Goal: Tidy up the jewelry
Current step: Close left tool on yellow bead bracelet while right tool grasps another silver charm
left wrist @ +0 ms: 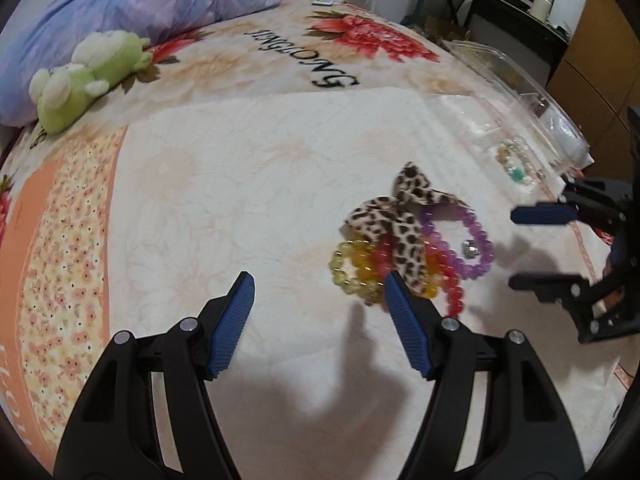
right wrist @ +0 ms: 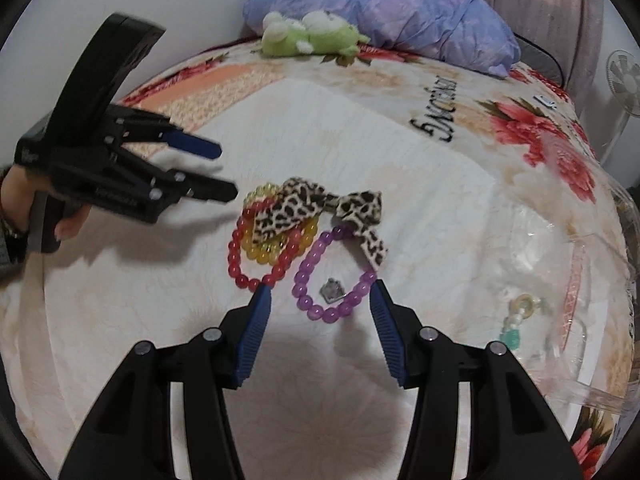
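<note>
Purple bracelet (right wrist: 335, 276) flat, long axis diagonal, w/ both tools gaping, empty: left (left wrist: 320, 286), right (right wrist: 320, 294).

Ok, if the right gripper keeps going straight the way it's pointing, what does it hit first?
Most likely the purple bead bracelet, lying just ahead of the open right gripper; its near edge sits between the fingertips, though depth is unclear.

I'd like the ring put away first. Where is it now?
In the right wrist view, the ring lies on the bedspread inside the purple bracelet, just ahead of the open right gripper and right of the red bracelet.
</note>
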A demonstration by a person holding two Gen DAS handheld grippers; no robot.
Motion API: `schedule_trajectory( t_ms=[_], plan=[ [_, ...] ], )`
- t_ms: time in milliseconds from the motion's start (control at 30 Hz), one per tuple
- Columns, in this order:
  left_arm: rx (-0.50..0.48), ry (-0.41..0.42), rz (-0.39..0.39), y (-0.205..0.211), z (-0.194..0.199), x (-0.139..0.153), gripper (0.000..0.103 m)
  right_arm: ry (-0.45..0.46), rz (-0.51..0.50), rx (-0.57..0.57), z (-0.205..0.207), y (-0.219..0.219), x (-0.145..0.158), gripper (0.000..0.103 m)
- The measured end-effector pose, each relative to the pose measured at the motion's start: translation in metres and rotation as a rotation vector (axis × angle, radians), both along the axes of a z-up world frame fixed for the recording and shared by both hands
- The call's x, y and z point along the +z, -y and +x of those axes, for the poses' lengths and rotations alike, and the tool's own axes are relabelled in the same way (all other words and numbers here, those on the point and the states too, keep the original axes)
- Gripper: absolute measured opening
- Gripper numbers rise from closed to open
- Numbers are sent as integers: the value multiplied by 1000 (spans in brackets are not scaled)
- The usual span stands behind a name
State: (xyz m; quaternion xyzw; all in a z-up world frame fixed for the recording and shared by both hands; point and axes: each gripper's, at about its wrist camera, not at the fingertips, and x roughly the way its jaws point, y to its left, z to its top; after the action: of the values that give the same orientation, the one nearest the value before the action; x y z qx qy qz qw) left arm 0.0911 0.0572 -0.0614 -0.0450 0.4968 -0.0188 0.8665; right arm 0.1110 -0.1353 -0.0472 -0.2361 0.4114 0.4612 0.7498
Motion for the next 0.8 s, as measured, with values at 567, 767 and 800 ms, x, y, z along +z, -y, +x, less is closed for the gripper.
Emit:
schedule_trajectory(
  t_ms=[567,767,800],
  plan=[
    [-77,-26,-64,-2,26,-19,40,24,-2,-58,9,-9,-12,34],
    [-119,-26,-90,6,27,-21,9,25,-34,-60,14,-19,-21,15],
    [-133,-29,-60,10,26,-22,9,21,-47,-58,14,-21,-23,13]
  ],
)
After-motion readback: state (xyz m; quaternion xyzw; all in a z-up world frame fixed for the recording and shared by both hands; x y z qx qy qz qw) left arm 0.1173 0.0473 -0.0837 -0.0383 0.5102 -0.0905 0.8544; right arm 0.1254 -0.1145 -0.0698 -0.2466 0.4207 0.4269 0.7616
